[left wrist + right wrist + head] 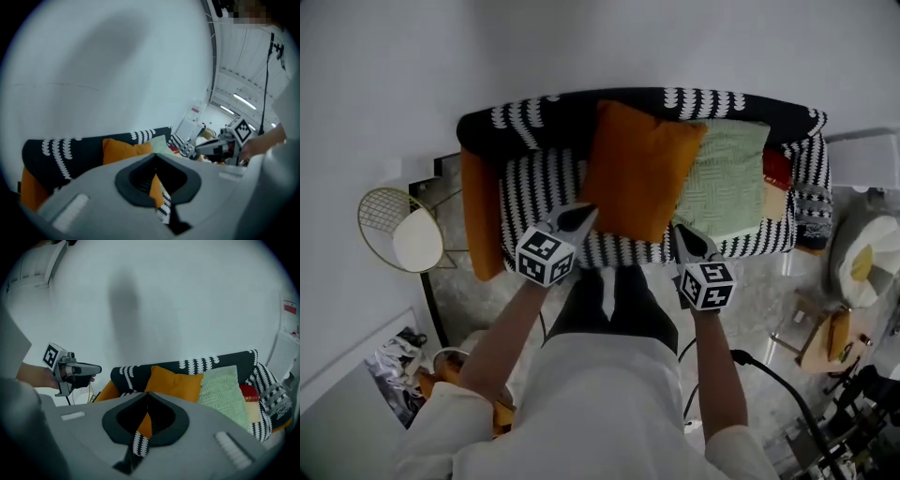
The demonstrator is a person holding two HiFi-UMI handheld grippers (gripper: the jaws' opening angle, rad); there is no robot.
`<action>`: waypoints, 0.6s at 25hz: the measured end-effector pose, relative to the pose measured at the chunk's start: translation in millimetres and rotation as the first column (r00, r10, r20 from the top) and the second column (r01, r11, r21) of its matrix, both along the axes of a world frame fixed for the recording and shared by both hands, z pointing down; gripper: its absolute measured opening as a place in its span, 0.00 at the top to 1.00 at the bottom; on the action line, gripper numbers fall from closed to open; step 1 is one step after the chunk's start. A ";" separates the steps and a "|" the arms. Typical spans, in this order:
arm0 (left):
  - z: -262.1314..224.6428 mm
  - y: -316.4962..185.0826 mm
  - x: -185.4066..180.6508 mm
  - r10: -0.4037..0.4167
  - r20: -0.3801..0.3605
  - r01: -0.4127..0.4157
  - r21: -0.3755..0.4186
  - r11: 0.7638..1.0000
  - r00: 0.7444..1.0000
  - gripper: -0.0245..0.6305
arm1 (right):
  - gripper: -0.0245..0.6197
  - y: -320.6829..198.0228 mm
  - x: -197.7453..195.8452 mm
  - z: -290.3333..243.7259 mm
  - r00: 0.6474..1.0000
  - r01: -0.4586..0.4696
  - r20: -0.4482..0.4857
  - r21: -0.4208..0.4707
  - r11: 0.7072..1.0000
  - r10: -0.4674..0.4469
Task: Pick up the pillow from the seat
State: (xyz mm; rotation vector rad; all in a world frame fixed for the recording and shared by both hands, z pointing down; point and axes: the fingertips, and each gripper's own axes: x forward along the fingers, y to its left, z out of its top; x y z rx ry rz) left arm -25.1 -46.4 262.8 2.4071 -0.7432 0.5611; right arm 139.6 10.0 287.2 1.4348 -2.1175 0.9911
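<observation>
From the head view, the orange pillow point(639, 169) stands on the striped seat point(534, 187) and leans on its black back. A green pillow point(727, 178) sits just beside it, on the right. The left gripper point(581, 217) points at the orange pillow's bottom left edge. The right gripper point(686, 236) points near its bottom right corner. I cannot tell if they touch it.

In the left gripper view, the two jaws meet at the tip and hold nothing. The orange pillow point(124, 149) is past them, up against the seat back point(61, 150). The right gripper point(201, 146) shows off to the right.

In the right gripper view, the jaws are also together and hold nothing. The orange pillow point(176, 380) is right ahead, and the left gripper point(96, 369) shows on the left.
</observation>
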 end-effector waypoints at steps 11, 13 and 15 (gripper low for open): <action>66.7 -27.1 -0.1 -0.042 0.029 0.044 -0.045 0.998 0.999 0.96 | 0.92 -38.2 7.2 70.0 0.999 0.035 0.028 -0.065 0.997 -0.033; 81.8 -34.6 -0.9 -0.049 0.033 0.051 -0.048 0.998 0.998 0.96 | 0.92 -46.5 8.5 86.3 0.999 0.036 0.030 -0.074 0.997 -0.034; 96.4 -39.0 -0.3 -0.054 0.040 0.056 -0.051 0.997 0.998 0.96 | 0.92 -51.2 8.6 102.0 0.999 0.040 0.035 -0.083 0.996 -0.038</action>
